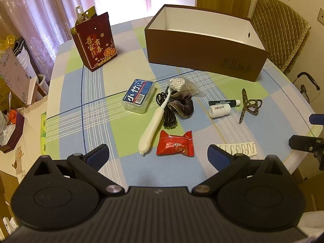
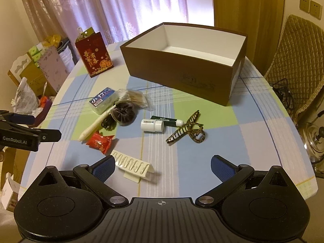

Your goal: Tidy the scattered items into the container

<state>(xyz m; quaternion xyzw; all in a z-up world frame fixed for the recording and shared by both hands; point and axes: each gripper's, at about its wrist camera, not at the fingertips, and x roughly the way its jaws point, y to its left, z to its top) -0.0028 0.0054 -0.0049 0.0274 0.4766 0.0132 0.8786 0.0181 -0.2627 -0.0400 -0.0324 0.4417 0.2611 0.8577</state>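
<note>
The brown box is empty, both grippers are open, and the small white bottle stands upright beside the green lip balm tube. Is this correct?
Not quite. The small white bottle lies on its side, not upright, as the right wrist view shows. The rest holds: the brown box is empty, the left gripper and right gripper are open, and the bottle is beside the green lip balm tube.

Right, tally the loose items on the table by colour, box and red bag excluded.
White: 4 - brush, bottle, clip strip, swab bag
Blue: 1 - floss box
Red: 1 - snack
Green: 1 - lip balm
Dark: 2 - cable, scrunchie
Striped: 1 - hair claw
Total: 10
</note>
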